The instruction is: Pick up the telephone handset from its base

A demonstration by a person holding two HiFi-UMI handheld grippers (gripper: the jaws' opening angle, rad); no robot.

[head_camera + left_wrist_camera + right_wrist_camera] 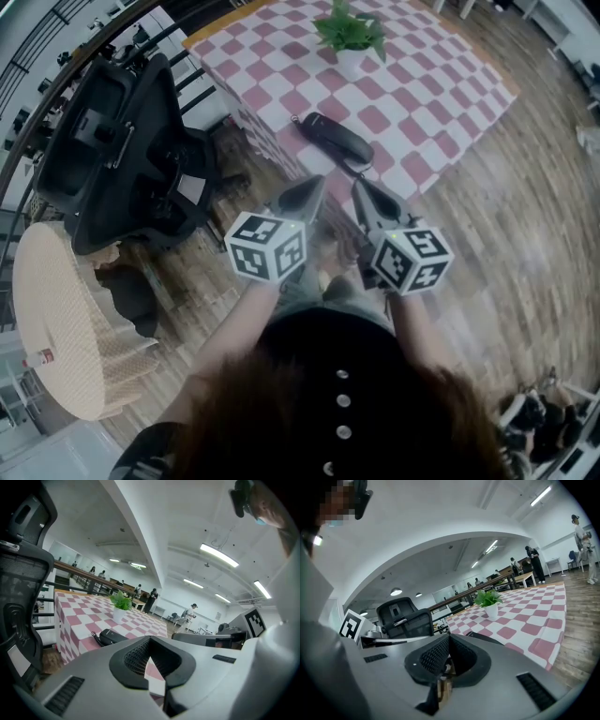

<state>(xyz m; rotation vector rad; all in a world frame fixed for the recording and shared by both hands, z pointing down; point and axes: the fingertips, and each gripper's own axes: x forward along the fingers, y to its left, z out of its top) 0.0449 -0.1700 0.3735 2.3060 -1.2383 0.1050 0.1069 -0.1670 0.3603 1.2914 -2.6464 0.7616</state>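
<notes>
1. Writing first: there's hardly any. Each gripper carries a marker cube, the left one (267,247) and the right one (411,258), and they only show black-and-white square patterns, no letters. There's a little red-and-white label (42,357) on the side of the round wicker table (56,309), way too small to read.
2. The left gripper (314,184) has its jaws together at the tips. In the left gripper view the ribbed pads (136,656) meet at a point with nothing pinched between them, just a sliver of tablecloth showing through lower down.
3. Same deal with the right gripper (361,186): jaws closed tip to tip and empty, touching nothing.
4. Both grippers hang side by side over the wood floor (506,225), short of the table (441,56), pointing at it.
5. The telephone handset (336,138) is black and lies on its base near the table's near edge, on the pink-and-white checkered tablecloth (422,103). Its coiled cord (357,168) trails off toward the edge. It's apart from both grippers.
6. A potted plant (349,37) stands farther back on the cloth, and a black office chair (112,141) sits off to the left.
</notes>
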